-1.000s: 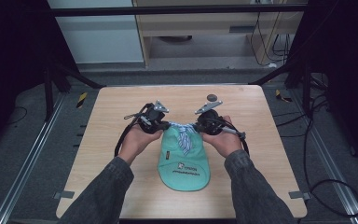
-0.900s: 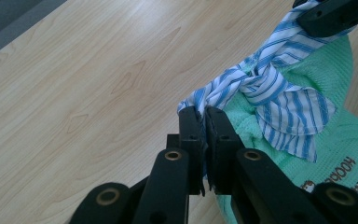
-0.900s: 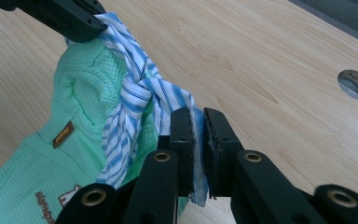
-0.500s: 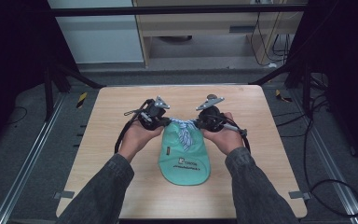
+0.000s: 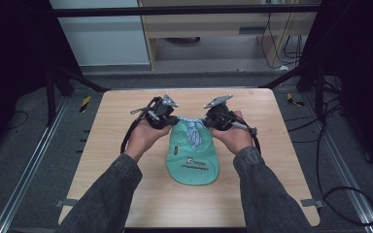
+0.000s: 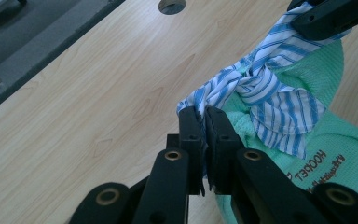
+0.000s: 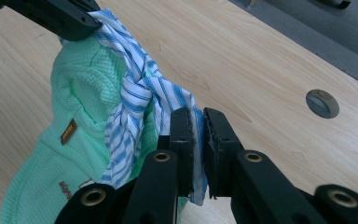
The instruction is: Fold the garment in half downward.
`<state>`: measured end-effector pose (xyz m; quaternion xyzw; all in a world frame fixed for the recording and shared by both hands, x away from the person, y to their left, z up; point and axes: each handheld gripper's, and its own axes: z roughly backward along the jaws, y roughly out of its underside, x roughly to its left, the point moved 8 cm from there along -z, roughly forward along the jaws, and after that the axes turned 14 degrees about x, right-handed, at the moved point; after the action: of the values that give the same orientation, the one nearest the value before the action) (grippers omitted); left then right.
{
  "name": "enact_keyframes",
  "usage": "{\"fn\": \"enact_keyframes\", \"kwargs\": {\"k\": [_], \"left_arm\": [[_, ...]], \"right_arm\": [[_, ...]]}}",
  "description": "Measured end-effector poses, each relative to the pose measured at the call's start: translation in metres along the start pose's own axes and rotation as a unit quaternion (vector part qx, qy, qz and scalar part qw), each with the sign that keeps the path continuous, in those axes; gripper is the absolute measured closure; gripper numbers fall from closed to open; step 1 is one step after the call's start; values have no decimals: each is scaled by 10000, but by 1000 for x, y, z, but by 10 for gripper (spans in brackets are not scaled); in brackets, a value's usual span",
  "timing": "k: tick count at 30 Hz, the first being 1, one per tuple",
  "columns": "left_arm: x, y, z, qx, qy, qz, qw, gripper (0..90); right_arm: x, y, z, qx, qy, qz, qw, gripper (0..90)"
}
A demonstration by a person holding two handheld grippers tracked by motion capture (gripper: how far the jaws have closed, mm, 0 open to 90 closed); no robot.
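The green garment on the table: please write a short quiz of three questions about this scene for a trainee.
1. True or false: both the left hand-held gripper and the right hand-held gripper are shut on the blue-striped fabric.
2. What colour is the garment that lies on the wooden table? A) red B) mint green C) black
3. Fill in: between the two grippers the striped fabric is twisted into a ____.

Key:
1. True; in each gripper view the fabric is pinched between the jaws.
2. B.
3. Knot, seen in the left gripper view, with a loose striped end over the green knit.
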<state>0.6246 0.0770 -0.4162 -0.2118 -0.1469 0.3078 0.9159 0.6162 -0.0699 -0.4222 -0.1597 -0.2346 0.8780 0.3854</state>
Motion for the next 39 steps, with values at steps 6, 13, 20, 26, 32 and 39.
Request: {"fn": "enact_keyframes", "kwargs": {"k": [6,13,20,26,32,39], "left_arm": [[-6,4,-4,-12,-86,-88,9999,859],[-13,9,-10,13,-63,-126,9999,860],[-10,5,-13,-24,-73,-93,9999,860],[-12,-2,-13,-24,-74,-132,9999,860],[-29,8,-18,23,-90,-298,9995,859],[-37,16,-22,66,-75,-330,9994,859]], "right_arm": [[2,4,-2,36,55,91,9999,820],[7,12,-7,51,72,135,9999,819],[4,13,-8,25,90,80,9999,819],[-2,12,-7,7,142,26,9999,818],[3,27,-10,-8,102,39,9999,813],[10,42,-16,14,76,65,9999,808]]}}
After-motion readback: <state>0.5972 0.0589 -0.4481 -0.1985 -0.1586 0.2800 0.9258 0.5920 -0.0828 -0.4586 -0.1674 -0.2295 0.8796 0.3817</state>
